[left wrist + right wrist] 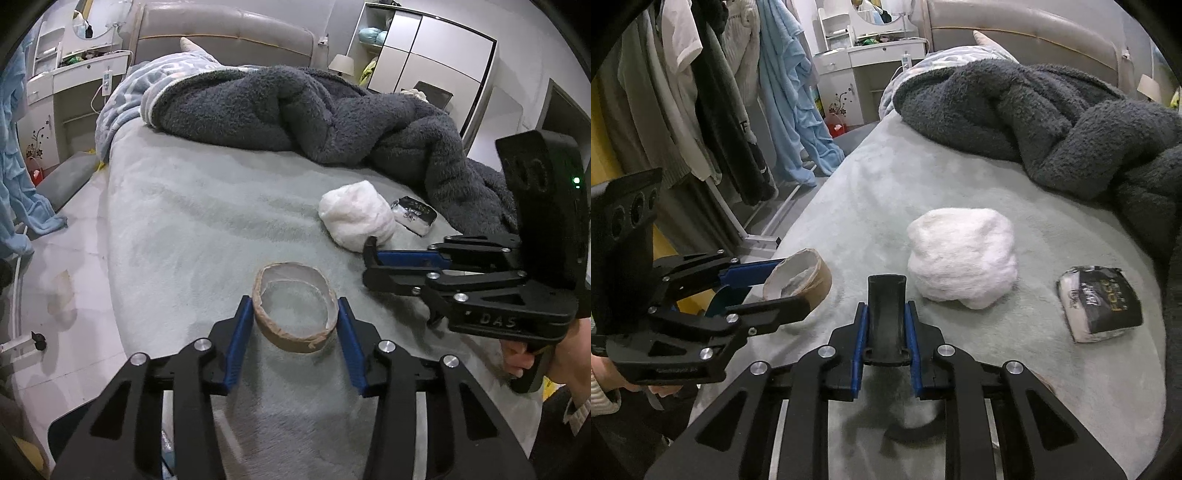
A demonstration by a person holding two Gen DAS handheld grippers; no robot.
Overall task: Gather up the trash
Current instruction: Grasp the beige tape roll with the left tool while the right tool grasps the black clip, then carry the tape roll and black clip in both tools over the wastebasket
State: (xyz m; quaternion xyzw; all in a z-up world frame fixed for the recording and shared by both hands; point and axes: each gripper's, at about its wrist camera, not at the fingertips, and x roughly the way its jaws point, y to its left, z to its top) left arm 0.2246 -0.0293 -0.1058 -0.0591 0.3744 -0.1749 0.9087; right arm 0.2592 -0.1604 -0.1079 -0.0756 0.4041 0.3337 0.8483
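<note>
Left gripper (295, 328) around cardboard ring (294, 307) on bed (192, 221); blue pads right beside ring sides, touching or not, cannot tell. Right gripper (887, 332) shut tight on curved black piece (886, 314), lifted off bed. Hand (524, 354) on right gripper handle. Past that, white wad (962, 256) on bed. Black-and-white packet (1099, 302) just beside wad. Farther back, dark fluffy blanket (314, 110) heaped across bed. Blue robe (790, 92) hanging far left.
</note>
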